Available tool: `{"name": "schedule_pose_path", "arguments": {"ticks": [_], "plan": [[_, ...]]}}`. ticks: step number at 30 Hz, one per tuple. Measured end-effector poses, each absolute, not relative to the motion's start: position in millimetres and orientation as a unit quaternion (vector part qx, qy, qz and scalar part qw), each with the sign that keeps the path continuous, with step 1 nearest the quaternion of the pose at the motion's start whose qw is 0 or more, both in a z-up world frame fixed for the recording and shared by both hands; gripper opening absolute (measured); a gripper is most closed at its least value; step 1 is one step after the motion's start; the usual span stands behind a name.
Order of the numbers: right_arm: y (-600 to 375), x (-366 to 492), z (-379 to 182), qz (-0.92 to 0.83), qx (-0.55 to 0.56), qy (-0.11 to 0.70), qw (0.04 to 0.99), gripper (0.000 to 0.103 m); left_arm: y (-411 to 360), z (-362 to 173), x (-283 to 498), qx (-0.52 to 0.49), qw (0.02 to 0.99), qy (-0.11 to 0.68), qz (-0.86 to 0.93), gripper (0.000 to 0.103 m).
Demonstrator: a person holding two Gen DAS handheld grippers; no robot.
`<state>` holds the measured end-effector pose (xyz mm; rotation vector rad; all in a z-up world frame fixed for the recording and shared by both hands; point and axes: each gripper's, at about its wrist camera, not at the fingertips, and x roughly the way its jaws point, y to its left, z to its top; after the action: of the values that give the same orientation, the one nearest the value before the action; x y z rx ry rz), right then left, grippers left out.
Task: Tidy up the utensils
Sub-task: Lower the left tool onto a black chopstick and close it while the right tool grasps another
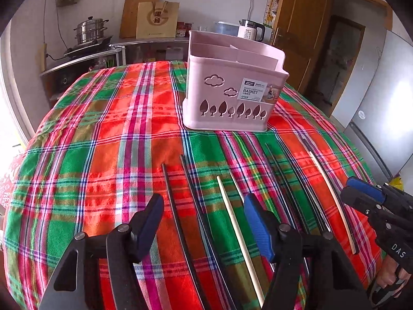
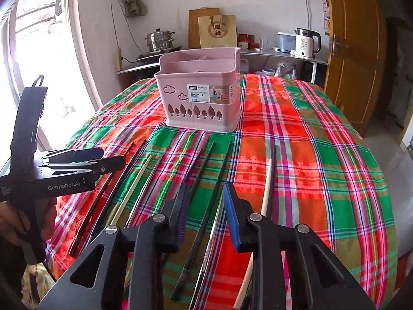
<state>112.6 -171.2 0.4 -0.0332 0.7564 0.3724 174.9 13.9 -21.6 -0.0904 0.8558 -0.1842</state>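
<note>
A pink divided chopstick basket stands upright on the plaid tablecloth, with nothing showing above its rim. Several black and cream chopsticks lie side by side on the cloth in front of it. My left gripper hovers open over the left ones, with two black sticks and a cream one passing under its gap. My right gripper stands over the right ones with a narrow gap. A black stick runs beneath it, and the pads grip nothing.
Behind the table a metal shelf carries a steamer pot, a paper bag and a white kettle. A wooden door is at the right, a bright window at the left. A hand holds the right gripper.
</note>
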Motion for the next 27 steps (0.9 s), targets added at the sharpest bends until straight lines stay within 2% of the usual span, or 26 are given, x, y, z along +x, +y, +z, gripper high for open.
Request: {"name": "schedule_pose_path", "arguments": {"ticks": [4,11,27], "plan": [[-163.4,136.4,-9.5,0.189,-0.016,0.392,0.900,0.017,12.6,-27.5,189.7,-0.048,0.899,0.424,-0.102,0.051],[-149.9,170.5,-20.6,0.194,-0.024,0.421,0.886,0.015,15.2,-38.0,207.5,-0.055,0.888,0.444,-0.105,0.036],[-136.7,203.6,-39.5,0.192,-0.030,0.455,0.869,0.012,16.2,-45.7,222.9,-0.046,0.881,0.463,-0.085,0.027]]}}
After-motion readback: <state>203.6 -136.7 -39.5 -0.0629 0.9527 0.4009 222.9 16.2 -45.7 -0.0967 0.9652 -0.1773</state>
